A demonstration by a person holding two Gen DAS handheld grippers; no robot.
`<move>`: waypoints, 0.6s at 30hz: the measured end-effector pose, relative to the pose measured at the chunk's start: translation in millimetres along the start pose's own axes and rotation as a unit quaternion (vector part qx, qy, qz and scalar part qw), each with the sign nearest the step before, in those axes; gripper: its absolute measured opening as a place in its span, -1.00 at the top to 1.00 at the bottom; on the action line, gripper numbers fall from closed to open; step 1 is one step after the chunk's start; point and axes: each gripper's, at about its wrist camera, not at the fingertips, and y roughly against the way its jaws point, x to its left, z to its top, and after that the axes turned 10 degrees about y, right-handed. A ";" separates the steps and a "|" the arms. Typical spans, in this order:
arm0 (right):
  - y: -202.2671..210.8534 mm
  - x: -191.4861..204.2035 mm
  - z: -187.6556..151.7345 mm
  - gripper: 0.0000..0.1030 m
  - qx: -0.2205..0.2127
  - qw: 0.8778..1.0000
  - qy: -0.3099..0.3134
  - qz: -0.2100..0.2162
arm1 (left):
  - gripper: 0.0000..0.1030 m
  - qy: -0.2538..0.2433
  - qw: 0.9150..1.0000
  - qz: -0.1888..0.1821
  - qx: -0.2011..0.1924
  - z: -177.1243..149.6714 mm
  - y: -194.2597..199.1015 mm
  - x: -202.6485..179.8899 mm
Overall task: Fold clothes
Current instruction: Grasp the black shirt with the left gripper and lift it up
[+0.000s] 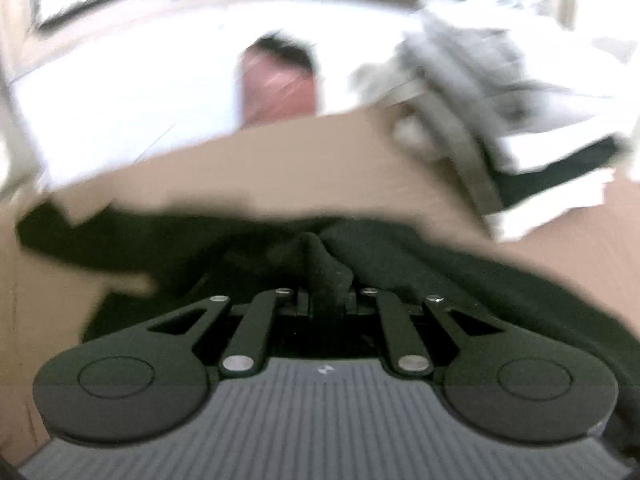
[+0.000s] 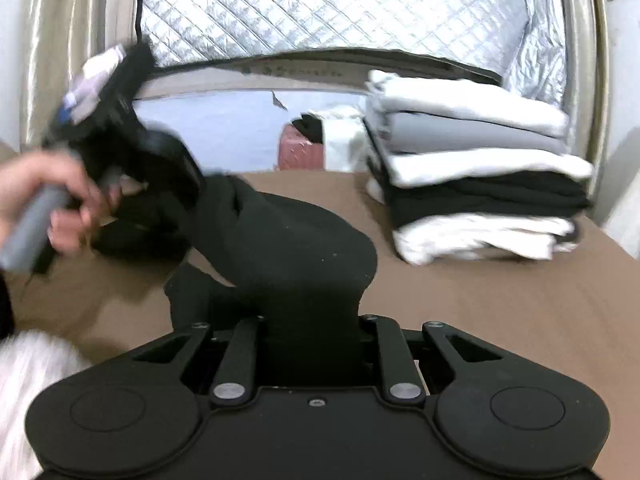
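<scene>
Both sets of jaws are clamped on the same black garment (image 2: 288, 248): the left gripper (image 1: 326, 292) pinches a fold, and the right gripper (image 2: 312, 328) has a bunched-up wad. It hangs over the brown desk (image 2: 500, 304). A stack of folded clothes (image 2: 476, 184) sits far right. The left view is pretty blurry.

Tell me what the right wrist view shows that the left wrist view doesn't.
Only the right wrist view shows the person's hand holding the left gripper, the silver quilted sheet behind, and the right gripper shut on the black garment. Only the left wrist view shows the left gripper's own pinch on a fold of that garment, though it is blurred. Both show the black garment, the brown table, the stack of folded clothes and a pink object beyond the table.
</scene>
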 end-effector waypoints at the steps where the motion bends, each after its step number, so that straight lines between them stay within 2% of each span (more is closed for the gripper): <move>1: 19.1 -11.5 -5.8 0.61 0.009 1.000 -0.005 0.003 | 0.82 -0.002 1.000 -0.023 -0.010 0.1 18.0 -14.1; 2: 39.0 -23.2 -11.6 0.61 0.015 1.000 -0.013 0.005 | 0.82 -0.003 0.999 -0.047 -0.020 0.1 35.6 -28.0; 5: 105.3 -59.7 -29.7 0.60 0.005 0.998 -0.058 0.008 | 0.82 -0.021 0.989 -0.110 -0.100 1.2 103.6 -78.7; 8: 168.2 -86.8 -49.6 0.59 0.007 0.996 -0.080 -0.034 | 0.82 -0.032 0.967 -0.231 -0.104 4.9 131.5 -133.6; 9: 181.0 -93.8 -57.9 0.54 0.015 0.995 -0.073 -0.065 | 0.81 -0.045 0.964 -0.242 -0.098 -0.2 128.9 -155.7; 10: 193.8 -100.8 -66.2 0.42 0.024 0.993 -0.067 -0.096 | 0.81 -0.060 0.962 -0.251 -0.091 -5.9 125.3 -178.1; 11: 204.4 -109.9 -76.6 -0.14 0.037 0.989 -0.064 -0.128 | 0.76 -0.083 0.960 -0.252 -0.091 -15.8 118.2 -195.8; 12: 208.6 -124.9 -93.8 -0.60 0.064 0.982 -0.081 -0.161 | 0.68 -0.114 0.957 -0.252 -0.087 -30.5 102.8 -216.2; 13: 210.8 -141.4 -115.1 -0.65 0.092 0.970 -0.116 -0.193 | 0.67 -0.142 0.955 -0.250 -0.078 -49.5 81.6 -234.0; 15: 212.6 -167.6 -152.8 -0.57 0.138 0.946 -0.179 -0.232 | 0.64 -0.173 0.955 -0.238 -0.043 -90.2 51.9 -246.7; 17: 214.9 -183.3 -183.2 -0.52 0.151 0.936 -0.221 -0.226 | 0.65 -0.181 0.957 -0.224 0.021 -120.9 24.5 -245.1; 18: 216.6 -191.2 -196.4 -0.52 0.155 0.931 -0.245 -0.223 | 0.70 -0.169 0.960 -0.216 0.059 -126.7 11.3 -240.2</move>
